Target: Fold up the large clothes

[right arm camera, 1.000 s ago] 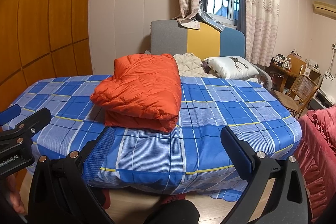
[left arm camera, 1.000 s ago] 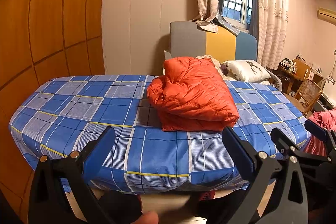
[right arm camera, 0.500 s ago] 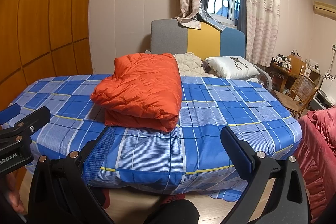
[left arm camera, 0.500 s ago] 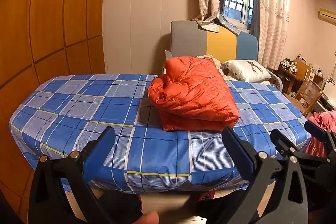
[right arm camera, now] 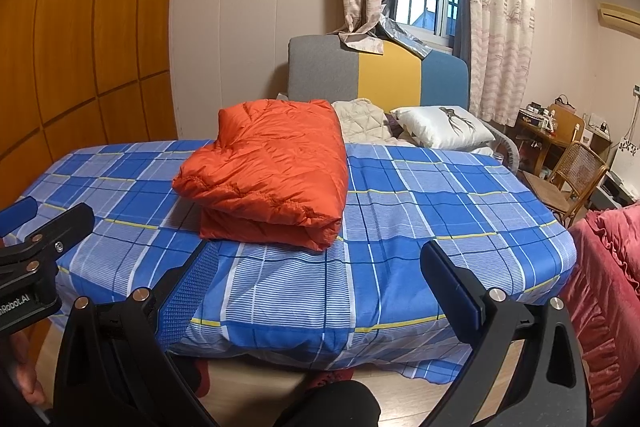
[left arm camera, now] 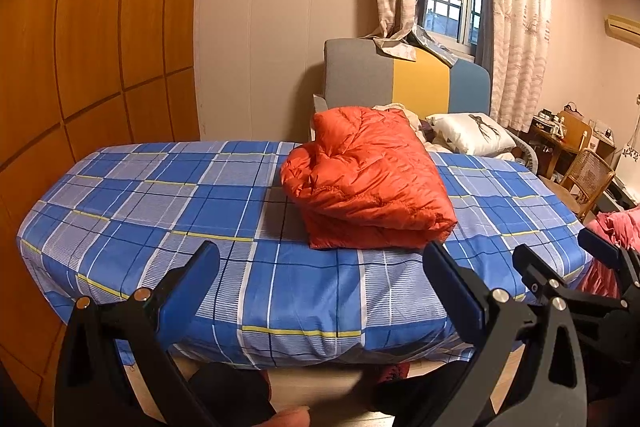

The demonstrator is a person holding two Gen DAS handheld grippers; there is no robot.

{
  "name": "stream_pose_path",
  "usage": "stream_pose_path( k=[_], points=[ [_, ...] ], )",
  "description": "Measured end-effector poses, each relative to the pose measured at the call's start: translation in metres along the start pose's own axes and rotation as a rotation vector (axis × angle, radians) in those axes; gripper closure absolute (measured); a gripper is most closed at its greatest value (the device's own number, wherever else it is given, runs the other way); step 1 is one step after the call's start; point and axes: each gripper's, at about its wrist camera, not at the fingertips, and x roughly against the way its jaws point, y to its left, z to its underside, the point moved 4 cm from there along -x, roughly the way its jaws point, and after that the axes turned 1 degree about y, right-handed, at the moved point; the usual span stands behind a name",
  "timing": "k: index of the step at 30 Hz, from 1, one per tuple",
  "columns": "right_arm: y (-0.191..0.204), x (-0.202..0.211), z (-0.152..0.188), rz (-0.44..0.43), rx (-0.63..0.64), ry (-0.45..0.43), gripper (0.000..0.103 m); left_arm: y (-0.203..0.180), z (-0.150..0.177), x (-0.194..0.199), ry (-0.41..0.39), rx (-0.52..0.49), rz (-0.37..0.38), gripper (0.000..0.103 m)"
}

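An orange puffer jacket [left arm camera: 368, 187] [right arm camera: 272, 167] lies folded in a thick stack on the blue plaid bed [left arm camera: 160, 211] [right arm camera: 440, 211]. My left gripper [left arm camera: 320, 263] is held off the near edge of the bed, open, with nothing between its blue-padded fingers. My right gripper [right arm camera: 316, 263] is open too and empty, also short of the bed's near edge. Each gripper shows at the side of the other's view: the right gripper [left arm camera: 576, 259] and the left gripper [right arm camera: 40, 219]. Neither touches the jacket.
A grey, yellow and blue headboard [right arm camera: 376, 75] stands behind the bed under a curtained window. A white pillow [right arm camera: 444, 127] and a cream quilted cloth [right arm camera: 364, 119] lie at the far end. A wicker chair [right arm camera: 572, 175] and red fabric [right arm camera: 600, 287] stand right; wooden panelling [left arm camera: 80, 47] left.
Both views have shifted very slightly. The jacket lies still, and both grippers stay open.
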Motion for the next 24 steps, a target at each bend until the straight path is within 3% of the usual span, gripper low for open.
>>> stream_pose_path(
  k=[24],
  points=[
    [-0.01, -0.003, 0.002, 0.007, -0.005, 0.001, 0.003, -0.002, -0.001, 0.003, 0.002, -0.01, 0.01, 0.002]
  ],
)
